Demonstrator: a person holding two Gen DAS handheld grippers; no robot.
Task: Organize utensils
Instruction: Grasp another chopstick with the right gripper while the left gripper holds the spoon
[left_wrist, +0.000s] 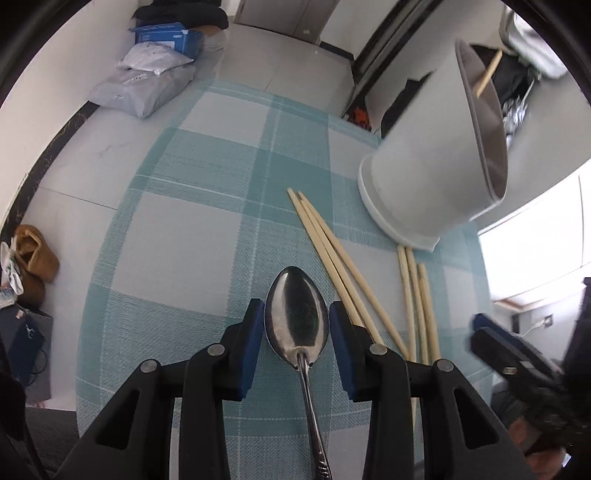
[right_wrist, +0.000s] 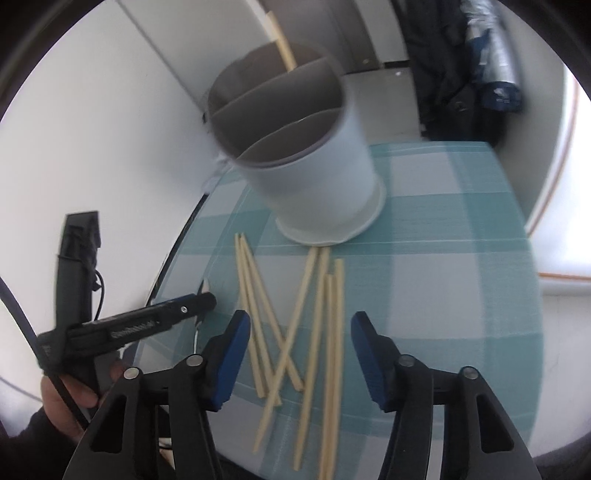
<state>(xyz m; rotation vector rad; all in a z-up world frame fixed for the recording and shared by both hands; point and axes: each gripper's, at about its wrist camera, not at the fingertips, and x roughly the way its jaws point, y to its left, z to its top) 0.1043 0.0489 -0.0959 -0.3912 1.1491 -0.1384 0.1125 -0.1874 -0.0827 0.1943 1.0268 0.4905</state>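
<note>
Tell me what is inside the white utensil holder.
The white utensil holder has grey dividers forming compartments. One wooden chopstick stands in the far compartment, poking above the rim. The nearer compartments look empty as far down as they show; their bottoms are hidden by the walls.

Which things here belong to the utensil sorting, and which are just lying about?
For the job:
- spoon between the left gripper's jaws
- loose chopsticks on the checked mat
- white divided holder, one chopstick already in it

Lying about:
- blue box
- grey parcels
- brown shoes
</note>
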